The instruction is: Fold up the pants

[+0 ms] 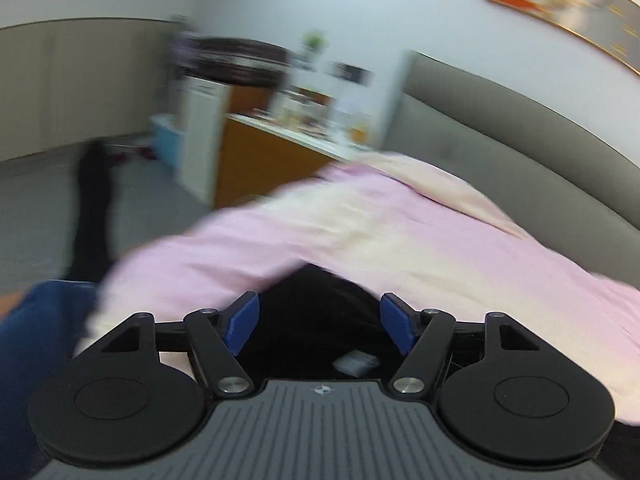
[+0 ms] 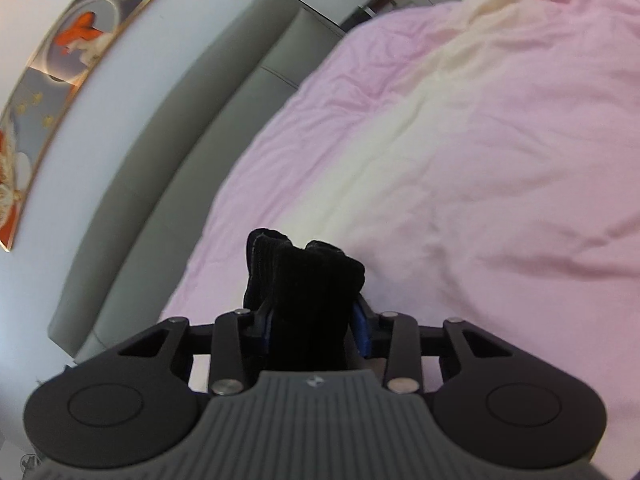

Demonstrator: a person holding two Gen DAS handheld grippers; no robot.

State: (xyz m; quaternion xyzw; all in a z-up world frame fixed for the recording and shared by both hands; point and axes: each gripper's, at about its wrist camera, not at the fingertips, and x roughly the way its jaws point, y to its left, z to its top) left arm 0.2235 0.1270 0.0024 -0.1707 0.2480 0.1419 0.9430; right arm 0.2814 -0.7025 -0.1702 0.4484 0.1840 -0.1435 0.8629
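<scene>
Right hand-held gripper clamps bunched black pants above bed; left hand-held gripper wide open, empty. Likely mid-fold; next, lay flat.

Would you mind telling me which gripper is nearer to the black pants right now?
The right. The right gripper is clamped on a bunched fold of the black pants, above the pink bedsheet. The left gripper is open, with dark fabric showing between its fingers but ungripped.

Both wrist views look low and close across the pink bedspread; both catch the grey headboard.
</scene>
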